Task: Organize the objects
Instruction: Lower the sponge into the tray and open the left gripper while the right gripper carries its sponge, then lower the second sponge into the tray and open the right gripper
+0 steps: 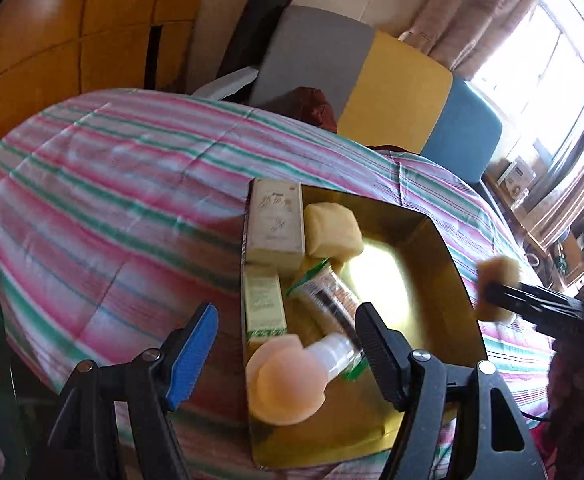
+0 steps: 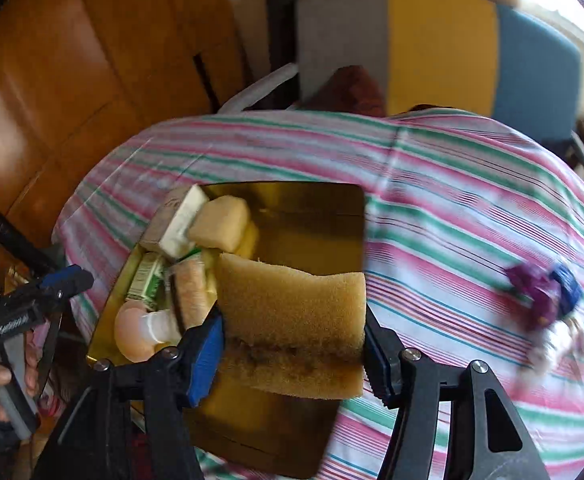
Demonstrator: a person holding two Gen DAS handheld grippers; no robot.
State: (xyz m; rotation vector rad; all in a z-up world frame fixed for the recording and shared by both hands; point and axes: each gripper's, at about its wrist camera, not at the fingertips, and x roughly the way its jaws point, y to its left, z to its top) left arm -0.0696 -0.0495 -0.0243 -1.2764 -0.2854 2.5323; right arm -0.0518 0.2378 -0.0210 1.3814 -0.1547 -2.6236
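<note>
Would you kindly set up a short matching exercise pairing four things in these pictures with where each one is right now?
Things:
1. brown sponge
2. pump bottle
3. purple toy
4. tall cream box

Places:
A. lying on its side in the gold tray, cap toward the camera
B. on the striped cloth, outside the tray
C. clamped in the right claw
D. along the tray's left edge at its far end, in the left wrist view

Pairs: 1-C, 2-A, 3-B, 4-D
</note>
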